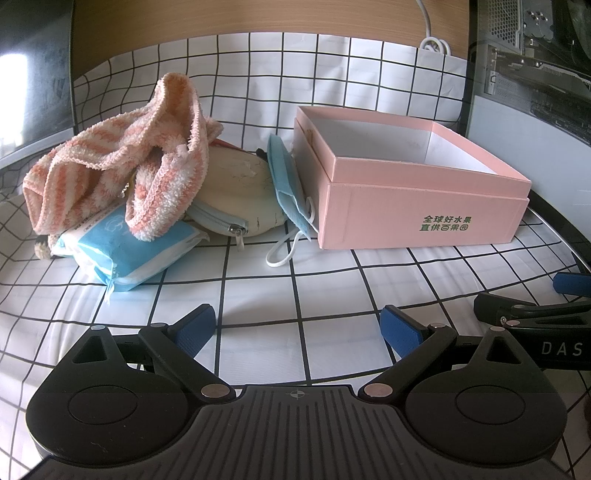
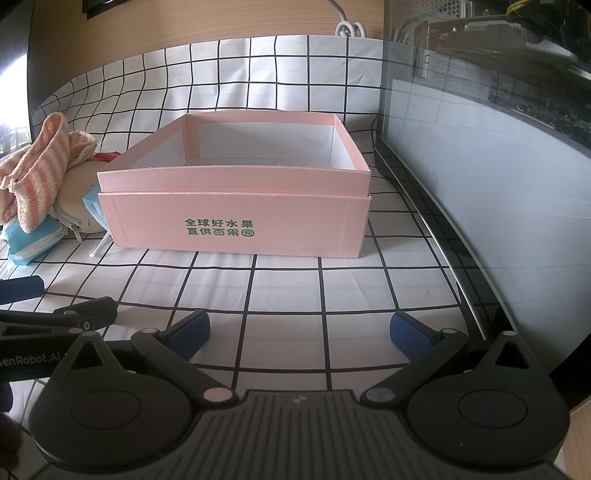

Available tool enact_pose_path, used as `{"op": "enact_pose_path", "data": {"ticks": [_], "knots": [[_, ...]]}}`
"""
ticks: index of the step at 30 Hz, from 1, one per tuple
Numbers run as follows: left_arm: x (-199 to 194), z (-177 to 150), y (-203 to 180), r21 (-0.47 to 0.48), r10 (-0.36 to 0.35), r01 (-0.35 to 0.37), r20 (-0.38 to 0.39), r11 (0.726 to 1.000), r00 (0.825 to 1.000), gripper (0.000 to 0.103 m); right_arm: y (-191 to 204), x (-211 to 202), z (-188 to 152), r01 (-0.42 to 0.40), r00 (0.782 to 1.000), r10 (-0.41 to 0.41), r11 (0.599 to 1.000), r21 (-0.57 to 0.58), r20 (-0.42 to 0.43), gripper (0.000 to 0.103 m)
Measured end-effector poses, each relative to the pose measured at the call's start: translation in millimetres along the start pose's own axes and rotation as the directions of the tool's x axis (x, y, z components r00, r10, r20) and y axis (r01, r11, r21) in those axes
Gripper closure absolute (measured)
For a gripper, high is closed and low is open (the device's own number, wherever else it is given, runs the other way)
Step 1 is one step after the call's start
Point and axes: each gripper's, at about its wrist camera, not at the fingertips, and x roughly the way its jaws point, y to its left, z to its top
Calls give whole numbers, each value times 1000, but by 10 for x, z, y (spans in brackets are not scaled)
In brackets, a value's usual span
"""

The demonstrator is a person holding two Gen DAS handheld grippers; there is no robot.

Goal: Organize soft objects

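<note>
Two hand-held grippers hover low over a table draped in a white cloth [image 1: 325,291] with a black grid. The left gripper [image 1: 298,328], at the bottom centre of its own view, has its blue-padded jaws spread wide with nothing between them; the right gripper [image 2: 298,330] is likewise released and empty, and its tip also shows at the right edge of the left view.

The soft items sit heaped at the left of the left-wrist frame: a pink-and-white striped towel [image 1: 122,166] slumps over a blue-and-white tissue pack [image 1: 122,251] and a beige zip pouch [image 1: 236,195]. A light blue face mask [image 1: 288,184] leans against the left wall of the pink box [image 1: 417,206], its white ear loop trailing on the cloth.

The box, open-topped with a white interior and green Chinese lettering on its front, stands at centre right of the left view and dead centre of the right-wrist view, where nothing can be seen inside it. A coiled white cable [image 2: 349,27] lies at the top, against the wooden wall.
</note>
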Motion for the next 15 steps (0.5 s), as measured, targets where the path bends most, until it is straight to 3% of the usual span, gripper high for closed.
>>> {"op": "enact_pose_path", "data": {"ticks": [4,6,10,12,15], "knots": [[0,0,0,0,0,0,0,1000,1000,5,-18,3,7,-14,1000,13,1000,-11,-11,0],[-1,0,0,-1,-1,1,1,1000,1000,6,-65,26,97,-32,998,31,999,-15,-62,0],[-73,-14,60,5,-29,29,3,1000,1000,6,-15,29,99,-8,996,8,1000,-5,-93,0],[-181,-6,157,1,-56,56,18,998,998,6,-16,20,112,0,994,0,1000,3,-107,0],[-508,202,591,-37,-77,80,70,996,995,6,23,48,177,25,988,-22,999,20,-154,0]]}}
